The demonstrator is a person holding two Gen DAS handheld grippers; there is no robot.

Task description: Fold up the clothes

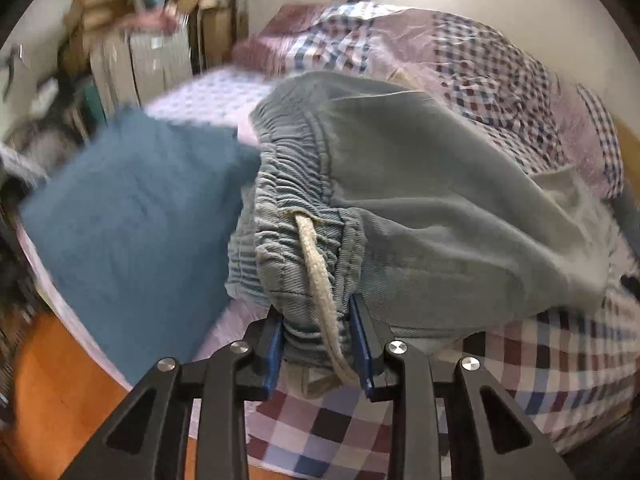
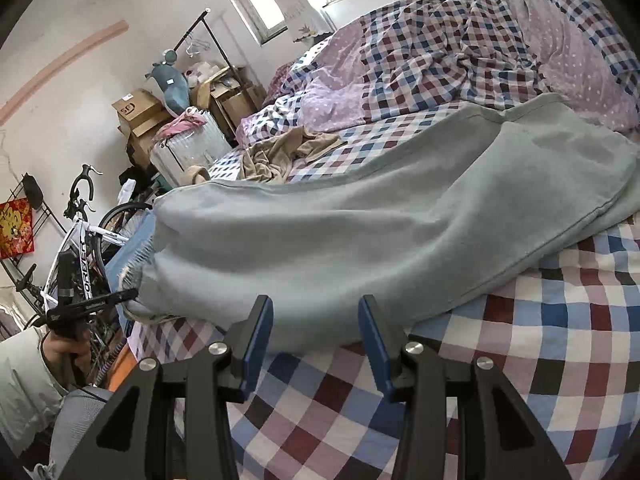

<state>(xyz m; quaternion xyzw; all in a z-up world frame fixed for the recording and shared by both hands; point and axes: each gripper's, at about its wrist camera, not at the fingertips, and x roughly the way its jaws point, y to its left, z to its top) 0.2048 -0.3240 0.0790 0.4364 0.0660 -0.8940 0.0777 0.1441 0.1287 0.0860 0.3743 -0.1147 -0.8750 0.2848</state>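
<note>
**A:** Our left gripper has its blue pads pinched onto the gathered waistband of the grey-green sweatpants, with the cream drawstring trailing down between the jaws. Our right gripper stands with its fingers spread wide, nothing between them, just short of the near edge of the pants leg.

**B:** And the pants themselves?

**A:** Spread across the checked bedsheet; the leg runs off toward the rumpled quilt, and the waist end is lifted off the bed where we hold it. Just beside the waistband lies a blue cloth, apparently folded.

**B:** What worries us from here?

**A:** The drawstring first. It sits inside our grip, so we judge a pull could tug the cord instead of the cloth and let the waistband slide out. We hold only a bunched corner, and the weight of the leg could drag it free.

**B:** And the right side?

**A:** If we close it on the top layer alone, the fold would likely come out crooked. We might also catch the bedsheet along with the leg and lift it too.

**B:** Anything further out?

**A:** A tan garment lies crumpled beyond the pants, well apart. A wide sweep could still reach it.
</note>
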